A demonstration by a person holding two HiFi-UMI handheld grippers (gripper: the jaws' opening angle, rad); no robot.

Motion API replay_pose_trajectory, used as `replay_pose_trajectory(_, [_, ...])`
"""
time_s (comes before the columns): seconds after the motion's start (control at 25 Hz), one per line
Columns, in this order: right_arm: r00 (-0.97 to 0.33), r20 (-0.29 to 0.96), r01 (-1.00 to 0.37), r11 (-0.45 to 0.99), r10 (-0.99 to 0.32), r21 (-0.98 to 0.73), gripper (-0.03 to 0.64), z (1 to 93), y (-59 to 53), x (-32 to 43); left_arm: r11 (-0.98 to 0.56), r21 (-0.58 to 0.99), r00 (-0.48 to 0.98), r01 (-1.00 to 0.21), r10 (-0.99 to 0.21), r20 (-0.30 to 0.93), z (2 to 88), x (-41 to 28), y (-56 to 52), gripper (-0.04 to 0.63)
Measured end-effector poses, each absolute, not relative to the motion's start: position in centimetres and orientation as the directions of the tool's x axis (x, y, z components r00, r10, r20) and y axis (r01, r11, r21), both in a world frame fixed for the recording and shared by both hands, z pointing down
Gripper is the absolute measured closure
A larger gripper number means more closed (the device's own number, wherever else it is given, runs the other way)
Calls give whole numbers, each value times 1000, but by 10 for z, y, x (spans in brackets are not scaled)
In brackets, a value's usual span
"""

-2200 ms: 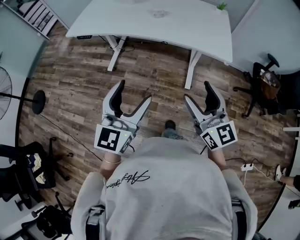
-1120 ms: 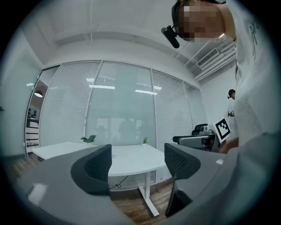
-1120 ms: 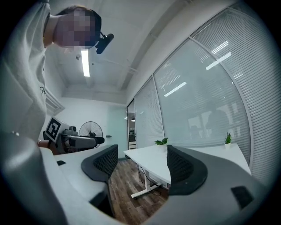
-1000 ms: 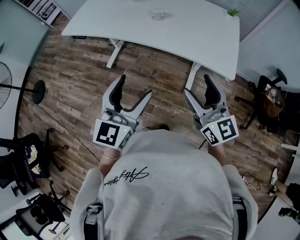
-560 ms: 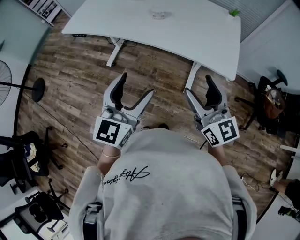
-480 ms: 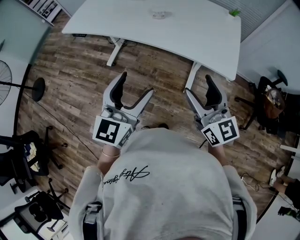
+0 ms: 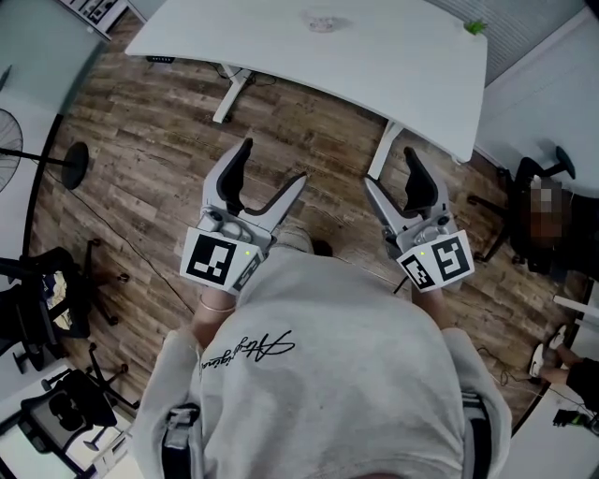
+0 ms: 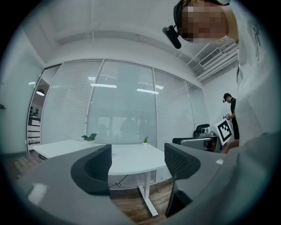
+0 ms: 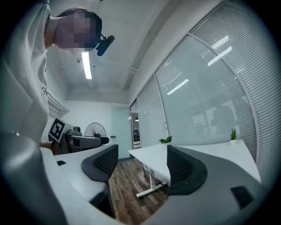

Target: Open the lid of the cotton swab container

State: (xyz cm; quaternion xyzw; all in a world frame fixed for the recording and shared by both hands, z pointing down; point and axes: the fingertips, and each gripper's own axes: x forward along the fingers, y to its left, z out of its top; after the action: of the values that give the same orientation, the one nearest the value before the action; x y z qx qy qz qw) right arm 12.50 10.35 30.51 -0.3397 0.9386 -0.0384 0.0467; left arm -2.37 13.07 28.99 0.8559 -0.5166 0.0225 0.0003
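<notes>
Got the left tool (image 7: 271, 164) hovering over the wood floor (image 7: 159, 122), jaws wide apart, gripping nothing. Further up, can spot the container (image 7: 321, 21) sitting on the white tabletop (image 7: 402, 56), well apart from both tools and too tiny for any detail. Same deal with the right tool (image 7: 389, 168): spread wide, empty. Tiny plant (image 7: 477, 28) at the tabletop's far right corner.

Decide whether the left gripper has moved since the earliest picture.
No, not noticeably: in the head view the left gripper sits about as near the white desk leg ahead of it as before.
</notes>
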Motion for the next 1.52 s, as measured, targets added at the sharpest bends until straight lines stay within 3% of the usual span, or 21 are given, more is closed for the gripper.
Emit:
replay_pose_trajectory(0.2, [-767, -60, -630, 768, -639, -116, 287, 307, 100, 125, -459, 0, 458, -888, -886, 78, 301, -28, 132, 236])
replay_pose_trajectory(0.8, [-733, -49, -673, 734, -678, -86, 288, 309, 63, 126, -492, -9, 492, -870, -870, 16, 296, -31, 87, 236])
replay_pose_trajectory(1.52, [-701, -37, -708, 702, -712, -76, 288, 308, -47, 101, -522, -6, 521, -853, -853, 10, 297, -61, -34, 236])
